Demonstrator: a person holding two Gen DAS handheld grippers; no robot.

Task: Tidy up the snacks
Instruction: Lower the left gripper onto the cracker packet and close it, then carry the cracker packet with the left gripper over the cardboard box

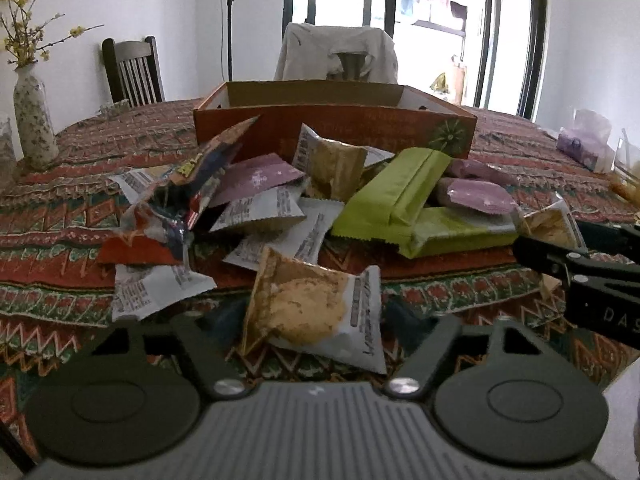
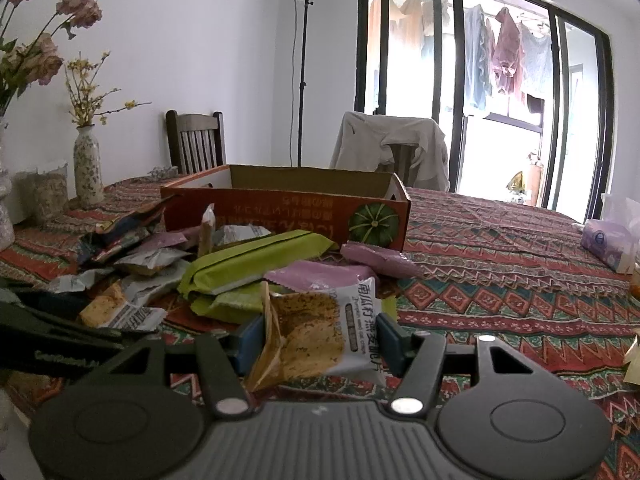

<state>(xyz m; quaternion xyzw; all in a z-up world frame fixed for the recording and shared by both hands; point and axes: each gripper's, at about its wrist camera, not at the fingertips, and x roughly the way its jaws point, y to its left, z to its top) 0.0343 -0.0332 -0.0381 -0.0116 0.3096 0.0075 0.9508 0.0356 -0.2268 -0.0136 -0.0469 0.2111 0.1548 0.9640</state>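
- Left hand-held gripper [image 1: 316,320]: jaws on either side of a cookie packet [image 1: 316,312] at 6 o'clock in the left wrist view. The fingertips are blurred, so I cannot tell whether the pads press on the packet.
- Right hand-held gripper [image 2: 320,344]: clenched on a second cookie packet [image 2: 316,328], blue pads against both of its edges, wrapper crumpled between them.
- Snack pile [image 1: 280,208]: loose on the patterned surface [image 1: 500,284], at the centre of the left wrist view; it includes green packets [image 1: 400,196], purple packets [image 1: 260,178] and white sachets [image 1: 264,210], overlapping.
- Cardboard box [image 2: 288,204]: open-topped, at 12 o'clock just behind the pile; the likely destination, with nothing visible inside from this low angle.
- Vase [image 2: 88,168]: at 10 o'clock in the right wrist view, well apart from the pile.
- Risk: the slick, air-filled wrapper may slip from the pads during the lift.
- Risk: too hard a squeeze could crack the cookie.
- Risk: the two grippers work near each other and might collide.
- Risk: a low carry could snag the box's near wall or drag neighbouring packets.
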